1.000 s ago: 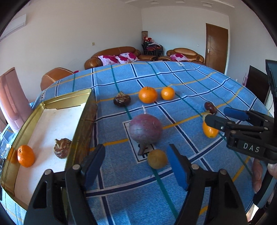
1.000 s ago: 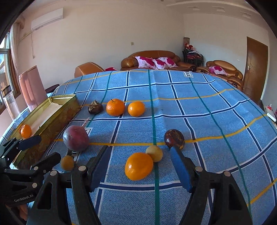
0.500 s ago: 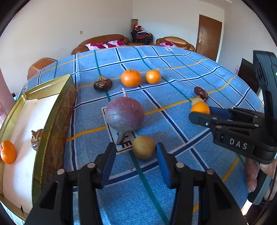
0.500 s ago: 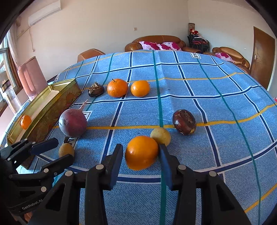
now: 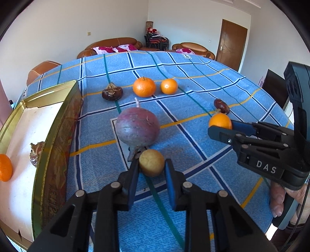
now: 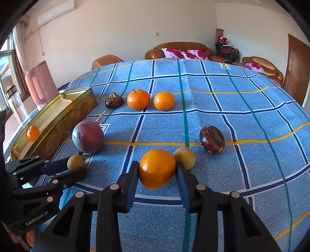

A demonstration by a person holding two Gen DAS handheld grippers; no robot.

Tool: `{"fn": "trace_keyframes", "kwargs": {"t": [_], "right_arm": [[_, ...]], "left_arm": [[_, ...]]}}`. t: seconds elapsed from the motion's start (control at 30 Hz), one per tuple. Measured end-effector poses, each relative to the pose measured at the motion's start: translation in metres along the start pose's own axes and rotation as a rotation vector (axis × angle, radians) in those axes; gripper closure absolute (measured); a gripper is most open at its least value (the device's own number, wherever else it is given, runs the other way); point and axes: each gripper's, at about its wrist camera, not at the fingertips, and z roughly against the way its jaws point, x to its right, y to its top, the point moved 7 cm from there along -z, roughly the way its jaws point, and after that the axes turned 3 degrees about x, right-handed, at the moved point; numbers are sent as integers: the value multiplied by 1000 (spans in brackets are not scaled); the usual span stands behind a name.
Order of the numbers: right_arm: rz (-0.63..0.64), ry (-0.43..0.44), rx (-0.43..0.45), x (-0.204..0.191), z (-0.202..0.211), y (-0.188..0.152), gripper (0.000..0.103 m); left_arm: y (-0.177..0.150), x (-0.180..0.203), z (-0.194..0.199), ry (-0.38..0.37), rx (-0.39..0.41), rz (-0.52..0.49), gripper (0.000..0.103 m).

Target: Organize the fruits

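A living room behind a table in a blue checked cloth

Past the table's far edge stand brown leather sofas (image 6: pixel 179 47) with pink flowered cushions (image 6: pixel 184 53); a brown door (image 5: pixel 231 44) is at the right, an air conditioner (image 6: pixel 55 12) hangs high on the wall, and a pink jug (image 6: pixel 38 83) and a clear bottle (image 6: pixel 16 105) stand off the left edge by a window (image 6: pixel 5 64).

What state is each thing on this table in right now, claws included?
Left claw: just closed on the small yellow fruit.
Right claw: just closed on the near orange.
Gold tin: open, holding a tangerine and a brown fruit.
Purple root: lying loose on the cloth.
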Motion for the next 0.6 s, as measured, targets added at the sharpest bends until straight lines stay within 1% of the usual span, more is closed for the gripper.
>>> {"fn": "trace_keyframes", "kwargs": {"t": [0.2,0.6], "right_arm": [[28,17,45,-8,8,3,63],[100,36,133,-24,23,7,63]], "left_arm": [[3,0,8,1,43,-3,75],[7,-5,26,35,139,3,75]]}}
